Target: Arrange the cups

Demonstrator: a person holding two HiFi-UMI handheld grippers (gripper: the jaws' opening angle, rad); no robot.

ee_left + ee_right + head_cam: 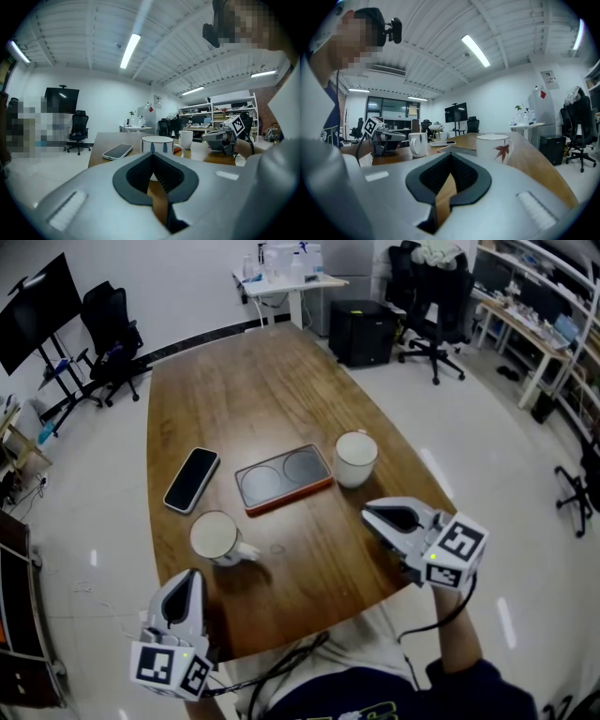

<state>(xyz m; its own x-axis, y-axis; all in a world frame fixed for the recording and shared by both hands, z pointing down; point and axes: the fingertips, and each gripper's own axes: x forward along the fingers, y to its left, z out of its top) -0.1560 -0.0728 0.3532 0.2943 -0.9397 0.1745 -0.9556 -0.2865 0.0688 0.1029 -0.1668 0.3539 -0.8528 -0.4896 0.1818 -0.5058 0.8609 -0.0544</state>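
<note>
Two white cups stand on the wooden table [244, 399]. The cup with a handle [217, 537] is near the front left; the left gripper view shows blue marks on this cup [159, 145]. The other cup [356, 457] stands right of a two-recess coaster tray [283, 477] and bears a red leaf [493, 146]. My left gripper [190, 577] is shut and empty, just short of the handled cup. My right gripper [368, 513] is shut and empty, a little in front of the leaf cup. Each gripper sees the other: the right gripper [224, 136] and the left gripper [385, 138].
A black phone [191, 479] lies left of the tray, also visible as a phone [118, 151] in the left gripper view. Both tray recesses hold nothing. Office chairs [432, 306], a black box [364, 331] and a small white desk [286, 285] stand beyond the table's far end.
</note>
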